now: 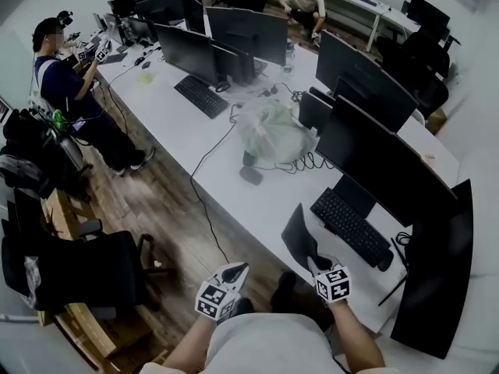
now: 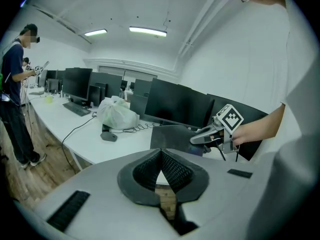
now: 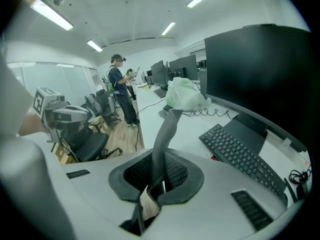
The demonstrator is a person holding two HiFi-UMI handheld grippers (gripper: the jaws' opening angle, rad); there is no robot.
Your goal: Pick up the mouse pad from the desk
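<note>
The mouse pad (image 1: 297, 236) is a thin dark sheet, lifted off the white desk (image 1: 257, 201) and standing up on edge. My right gripper (image 1: 317, 266) is shut on its near edge. In the right gripper view the mouse pad (image 3: 166, 134) rises edge-on from between the pads, bending slightly. From the left gripper view the mouse pad (image 2: 172, 137) hangs broadside from the right gripper (image 2: 197, 140). My left gripper (image 1: 233, 273) hovers off the desk's front edge, left of the pad, its jaws meeting at the tips with nothing between them (image 2: 161, 155).
A black keyboard (image 1: 352, 226) lies just right of the pad below a row of monitors (image 1: 382, 162). Farther along the desk are a mouse (image 1: 251, 175), a plastic bag (image 1: 274, 133) and a cable. An office chair (image 1: 86, 267) stands left. A person (image 1: 70, 92) stands farther off.
</note>
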